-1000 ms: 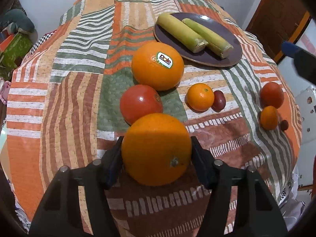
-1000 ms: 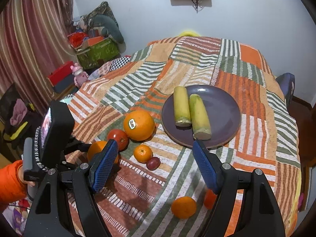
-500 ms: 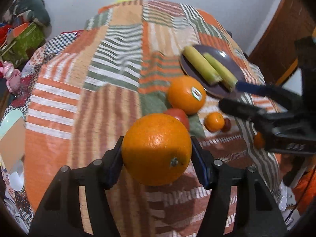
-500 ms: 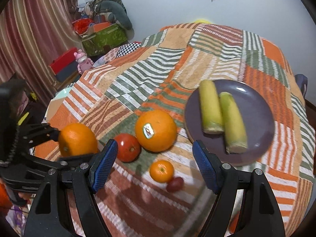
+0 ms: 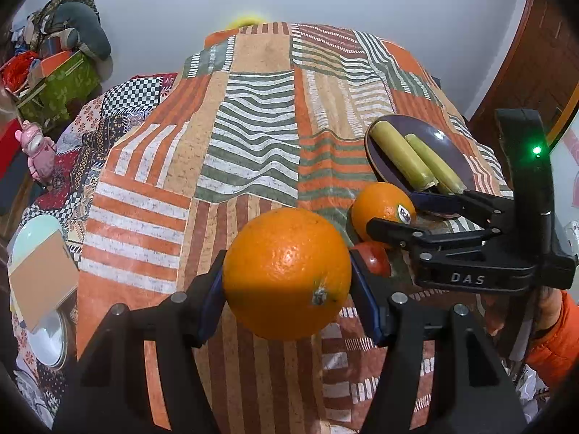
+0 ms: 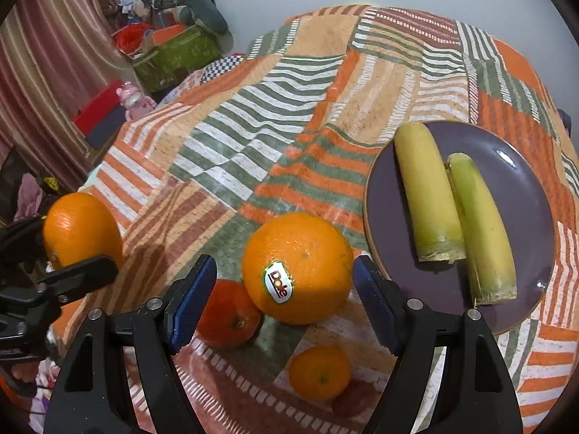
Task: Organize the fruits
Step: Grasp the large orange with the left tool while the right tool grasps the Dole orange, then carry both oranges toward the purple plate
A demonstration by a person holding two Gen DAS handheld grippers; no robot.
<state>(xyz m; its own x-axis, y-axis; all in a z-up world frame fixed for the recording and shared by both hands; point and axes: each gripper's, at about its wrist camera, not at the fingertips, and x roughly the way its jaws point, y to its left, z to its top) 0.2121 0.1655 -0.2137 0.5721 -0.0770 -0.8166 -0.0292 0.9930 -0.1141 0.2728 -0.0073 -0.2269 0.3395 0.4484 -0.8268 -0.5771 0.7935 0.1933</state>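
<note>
Gripping a plain orange (image 5: 286, 273) in my left tongs (image 5: 287, 300), I have it clear of the patchwork cloth (image 5: 253, 137), both blue pads pressed to its sides. From the right wrist view that same orange (image 6: 82, 229) shows at the far left, held above the cloth's edge by the black left tongs (image 6: 54, 282). Only that view shows the curtain (image 6: 47, 72) behind it.

Further right, my right tongs (image 6: 284, 303) stand open, with the stickered orange (image 6: 297, 267) between the pads but touched by neither; it rests on the cloth. A red fruit (image 6: 228, 314) touches its left side, and a small orange (image 6: 320, 372) lies nearer me. The small one is seen only from the right wrist; from the left wrist the right tongs (image 5: 416, 213) cover that spot, and the red fruit (image 5: 374, 260) just peeks out beside the stickered orange (image 5: 381, 208).

At the right sits the dark plate (image 6: 521, 188) with two yellow-green stalks (image 6: 427, 191) side by side, touching. The left view alone shows an orange sleeve (image 5: 557, 340) and a wooden door (image 5: 535, 58) beyond.
</note>
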